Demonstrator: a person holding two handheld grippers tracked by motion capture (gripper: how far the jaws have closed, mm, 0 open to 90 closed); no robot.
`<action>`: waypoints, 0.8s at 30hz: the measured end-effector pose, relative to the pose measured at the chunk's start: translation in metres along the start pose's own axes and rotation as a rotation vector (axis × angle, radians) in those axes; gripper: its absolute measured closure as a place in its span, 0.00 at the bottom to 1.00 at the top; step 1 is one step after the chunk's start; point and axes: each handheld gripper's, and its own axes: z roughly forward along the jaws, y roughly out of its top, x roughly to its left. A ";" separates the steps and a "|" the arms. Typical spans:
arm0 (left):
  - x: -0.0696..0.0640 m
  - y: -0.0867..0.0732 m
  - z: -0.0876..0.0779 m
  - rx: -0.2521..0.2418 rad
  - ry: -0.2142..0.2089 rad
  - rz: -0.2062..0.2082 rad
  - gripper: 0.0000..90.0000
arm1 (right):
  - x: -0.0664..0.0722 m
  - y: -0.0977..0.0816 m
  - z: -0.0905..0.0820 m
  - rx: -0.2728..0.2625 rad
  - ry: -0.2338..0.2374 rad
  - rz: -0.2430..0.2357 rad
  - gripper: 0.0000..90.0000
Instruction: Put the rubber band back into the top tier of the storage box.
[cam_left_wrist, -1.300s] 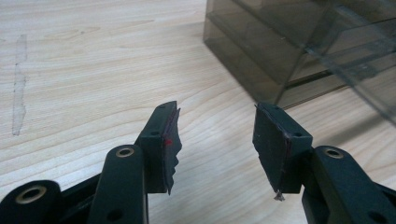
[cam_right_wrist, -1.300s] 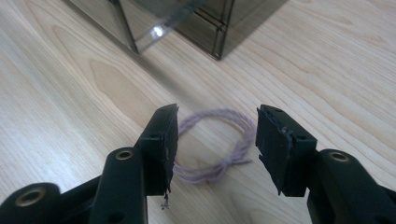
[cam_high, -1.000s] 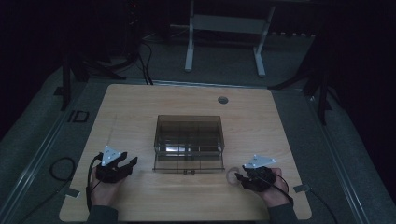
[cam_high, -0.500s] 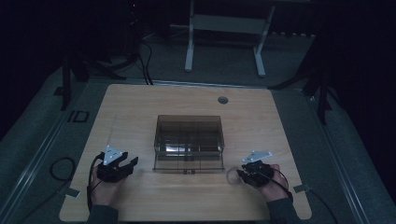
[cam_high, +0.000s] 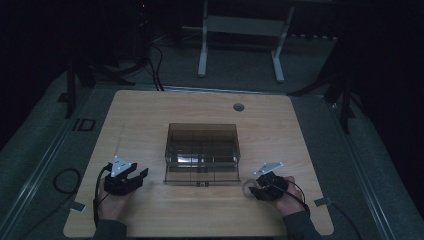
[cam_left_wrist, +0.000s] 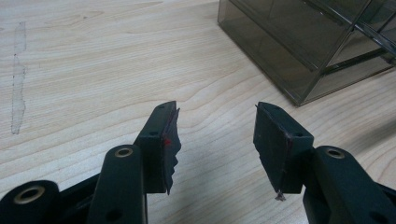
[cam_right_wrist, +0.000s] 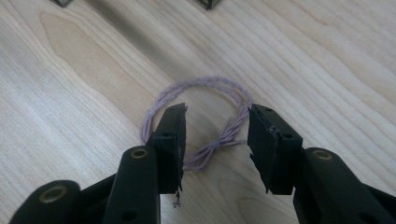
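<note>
A loop of pale purple twisted cord (cam_right_wrist: 205, 82) with a knot lies flat on the wooden table, just right of the front of a smoky clear drawer box (cam_high: 202, 150). My right gripper (cam_right_wrist: 215, 126) is low over the loop (cam_high: 246, 185). Its jaws have just been opening and now stand apart astride the knotted side, with the pads off the cord. In the high view that gripper (cam_high: 253, 189) sits at the front right. My left gripper (cam_high: 140, 175) rests at the front left, open, with bare wood between its jaws (cam_left_wrist: 215, 126). The box corner (cam_left_wrist: 303, 51) lies ahead to its right.
A round cable hole (cam_high: 238, 106) sits near the table's far edge. A pale streak (cam_left_wrist: 17, 79) marks the wood left of my left gripper. Cables trail off the front corners. White stand legs (cam_high: 202, 45) rise on the dark floor behind.
The right gripper has shifted slightly left at the cord loop. The left gripper and the box have kept still.
</note>
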 end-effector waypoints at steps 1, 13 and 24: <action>0.000 0.000 0.000 -0.001 0.000 0.000 0.56 | 0.000 0.000 0.000 0.005 0.000 -0.001 0.63; 0.000 0.000 0.001 0.003 -0.003 0.000 0.56 | -0.002 0.000 0.005 0.065 0.014 -0.018 0.72; -0.001 0.000 0.001 0.004 -0.004 0.001 0.56 | -0.003 0.004 0.005 0.114 0.015 -0.028 0.83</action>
